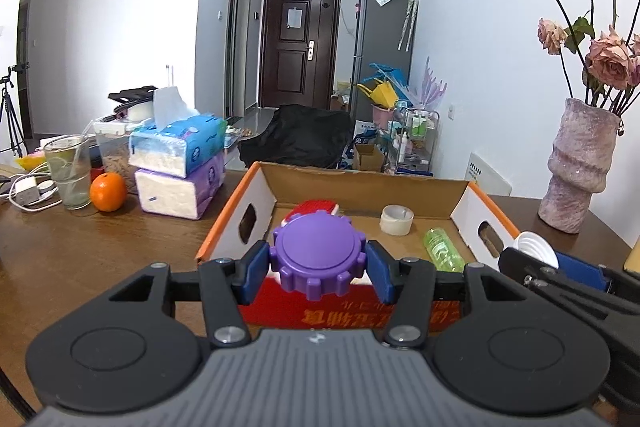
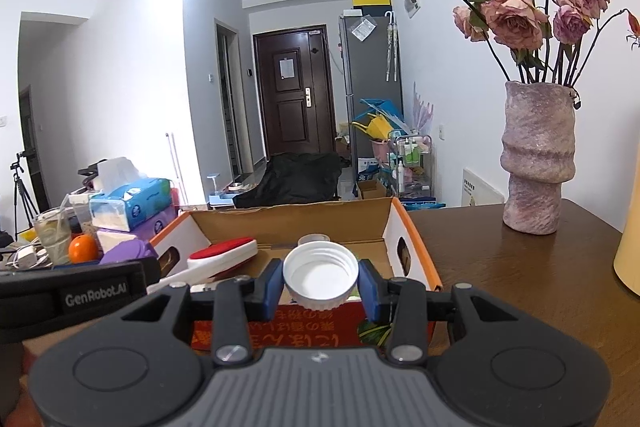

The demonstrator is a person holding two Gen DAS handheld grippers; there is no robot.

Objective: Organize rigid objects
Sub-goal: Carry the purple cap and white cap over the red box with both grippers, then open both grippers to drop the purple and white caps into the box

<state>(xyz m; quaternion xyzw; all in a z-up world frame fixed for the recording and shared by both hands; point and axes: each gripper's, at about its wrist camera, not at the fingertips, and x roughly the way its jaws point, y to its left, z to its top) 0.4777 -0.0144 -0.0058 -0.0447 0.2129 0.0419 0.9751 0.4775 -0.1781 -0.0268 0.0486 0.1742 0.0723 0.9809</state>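
My left gripper [image 1: 318, 265] is shut on a purple toothed lid [image 1: 318, 259], held just above the near wall of an open cardboard box [image 1: 360, 183]. My right gripper [image 2: 320, 281] is shut on a white screw cap [image 2: 320, 273], open side facing the camera, also over the box's [image 2: 296, 217] near edge. The cap [image 1: 536, 247] and the right gripper show at the right of the left wrist view. Inside the box lie a red-and-white brush [image 2: 224, 253], a roll of tape [image 1: 396, 219] and a green bottle [image 1: 442, 249].
A pink vase [image 2: 538, 155] with dried roses stands right of the box on the brown table [image 1: 80, 251]. Left of the box are stacked tissue packs [image 1: 180, 167], an orange [image 1: 107, 191], a glass [image 1: 68, 171] and a charger with cables [image 1: 26, 191]. A yellow object [image 2: 630, 247] is at far right.
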